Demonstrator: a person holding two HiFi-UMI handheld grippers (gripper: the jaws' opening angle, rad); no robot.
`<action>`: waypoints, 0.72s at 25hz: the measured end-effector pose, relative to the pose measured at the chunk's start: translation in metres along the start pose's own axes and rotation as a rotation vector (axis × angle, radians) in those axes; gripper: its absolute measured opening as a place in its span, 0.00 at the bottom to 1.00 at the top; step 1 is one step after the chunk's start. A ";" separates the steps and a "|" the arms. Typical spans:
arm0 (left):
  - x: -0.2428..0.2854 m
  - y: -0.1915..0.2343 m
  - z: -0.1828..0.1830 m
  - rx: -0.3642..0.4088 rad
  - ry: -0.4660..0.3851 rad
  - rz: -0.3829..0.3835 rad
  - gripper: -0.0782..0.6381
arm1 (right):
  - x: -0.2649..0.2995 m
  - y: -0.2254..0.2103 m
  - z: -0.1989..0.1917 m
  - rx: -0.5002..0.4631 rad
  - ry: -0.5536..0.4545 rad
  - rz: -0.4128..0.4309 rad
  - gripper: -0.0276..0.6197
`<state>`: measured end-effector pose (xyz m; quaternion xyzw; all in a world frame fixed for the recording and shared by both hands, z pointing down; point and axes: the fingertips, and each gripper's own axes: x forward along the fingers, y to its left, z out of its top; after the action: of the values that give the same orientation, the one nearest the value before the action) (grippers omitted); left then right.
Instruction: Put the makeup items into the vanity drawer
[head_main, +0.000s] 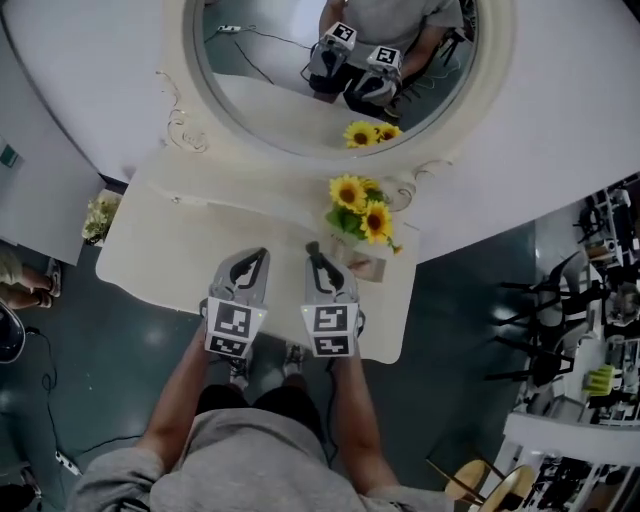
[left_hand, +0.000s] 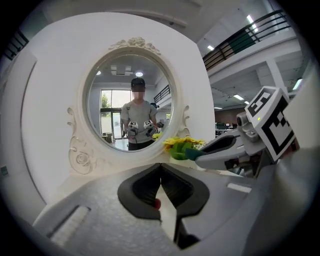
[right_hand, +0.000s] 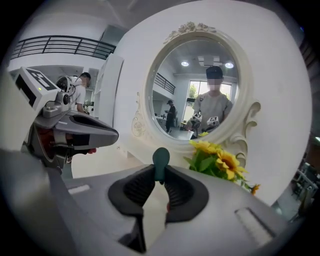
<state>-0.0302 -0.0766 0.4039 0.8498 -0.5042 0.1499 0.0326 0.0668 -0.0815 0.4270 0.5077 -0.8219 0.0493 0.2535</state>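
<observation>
While right gripper (right_hand: 160, 176) holds item (right_hand: 161, 158), sunflowers (right_hand: 220, 160) adjacent.

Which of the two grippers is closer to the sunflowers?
Right. The right gripper is just left of the sunflowers; the left gripper is farther left, beyond it.

Head view looks steeply down; all three views share the mirror (head_main: 265, 100).

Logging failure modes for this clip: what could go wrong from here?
1. The right tongs pinch the dark green item only at their tips, with much of it sticking out, so it may slip or twist loose.
2. The sunflowers stand close beside the right tongs; a sideways swing could knock them over.
</observation>
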 end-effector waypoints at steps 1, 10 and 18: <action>0.004 -0.007 0.002 0.005 -0.003 -0.018 0.12 | -0.004 -0.006 -0.003 0.007 0.004 -0.017 0.14; 0.038 -0.059 0.010 0.041 -0.001 -0.143 0.12 | -0.031 -0.060 -0.041 0.072 0.044 -0.141 0.14; 0.070 -0.085 -0.003 0.050 0.036 -0.201 0.12 | -0.027 -0.092 -0.078 0.124 0.094 -0.180 0.14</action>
<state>0.0747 -0.0939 0.4348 0.8937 -0.4120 0.1738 0.0355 0.1836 -0.0773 0.4659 0.5914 -0.7555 0.1008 0.2634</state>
